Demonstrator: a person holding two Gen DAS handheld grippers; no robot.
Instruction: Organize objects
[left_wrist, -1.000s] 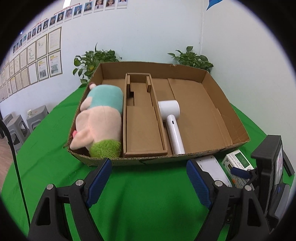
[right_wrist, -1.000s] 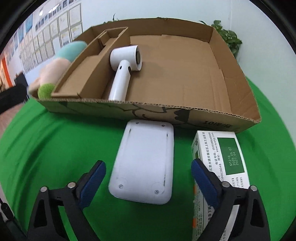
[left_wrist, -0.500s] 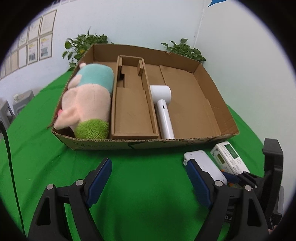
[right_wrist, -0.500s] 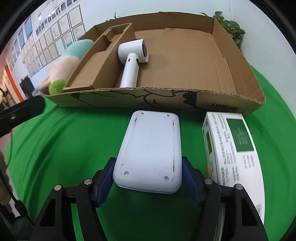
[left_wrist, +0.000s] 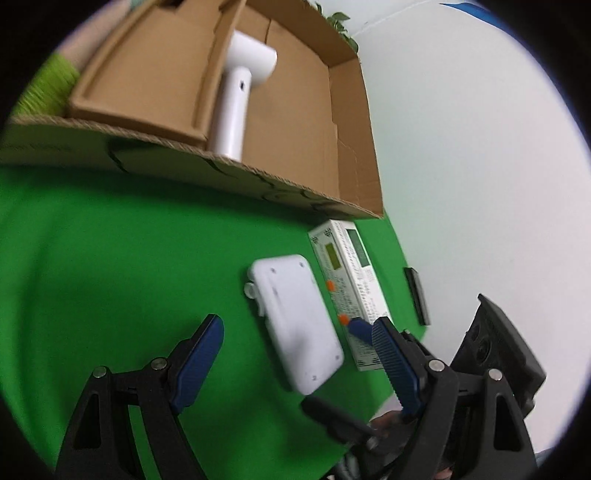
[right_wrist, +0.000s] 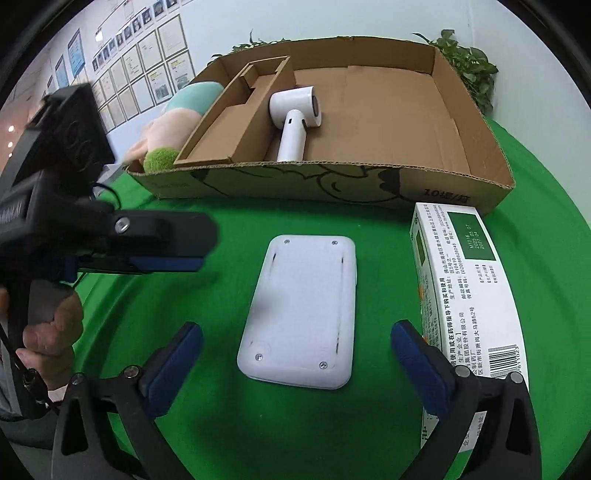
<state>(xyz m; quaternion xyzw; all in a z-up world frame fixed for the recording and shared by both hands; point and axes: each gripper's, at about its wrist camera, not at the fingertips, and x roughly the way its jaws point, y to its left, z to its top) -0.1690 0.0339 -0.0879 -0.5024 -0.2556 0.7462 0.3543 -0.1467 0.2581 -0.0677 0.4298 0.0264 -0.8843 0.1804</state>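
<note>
A flat white plastic device (right_wrist: 301, 310) lies on the green cloth in front of the cardboard box (right_wrist: 332, 181); it also shows in the left wrist view (left_wrist: 295, 325). My right gripper (right_wrist: 295, 365) is open, its pads either side of the device's near end, not touching. My left gripper (left_wrist: 299, 362) is open and hovers just left of the device; it shows in the right wrist view (right_wrist: 162, 243). A white and green medicine box (right_wrist: 461, 280) lies right of the device. In the cardboard box lie a white hair dryer (right_wrist: 293, 122) and a plush toy (right_wrist: 166, 136).
A cardboard insert (right_wrist: 236, 122) divides the box. Potted plants (right_wrist: 469, 70) stand behind it by the white wall. A small black object (left_wrist: 417, 295) lies at the table's right edge. Framed papers (right_wrist: 147, 70) hang on the left wall.
My right gripper had closed around the white device and has opened again, leaving it on the cloth. My left gripper has swung right and down toward the device.
</note>
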